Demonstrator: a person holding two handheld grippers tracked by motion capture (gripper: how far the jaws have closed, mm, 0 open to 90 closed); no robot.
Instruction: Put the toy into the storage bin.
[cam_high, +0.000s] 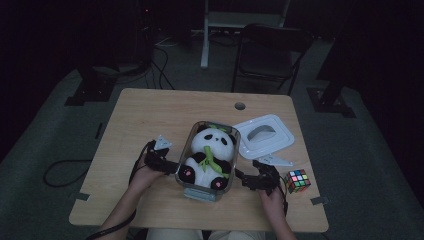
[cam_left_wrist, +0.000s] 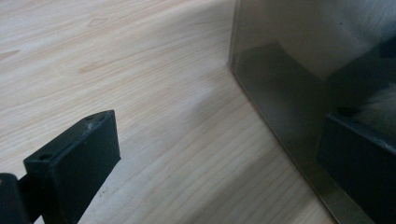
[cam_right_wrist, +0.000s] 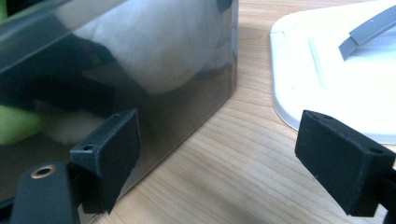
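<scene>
Jaws on both our grippers stand wide apart and hold nothing. We have the left gripper (cam_high: 172, 167) low beside the left wall of the clear container (cam_high: 186, 181), one jaw close against the wall in the left gripper view. Our right gripper (cam_high: 241, 178) sits at the opposite wall, its jaws spread across bare table (cam_right_wrist: 243, 177). The panda plush (cam_high: 210, 156) lies inside the container, mid-table. We see the white lid (cam_high: 265, 135) just beside it, and a puzzle cube (cam_high: 298, 180) near our right hand (cam_high: 272, 197).

Overhead forward-down view; both tool cameras close against the container (cam_high: 208, 186).
</scene>
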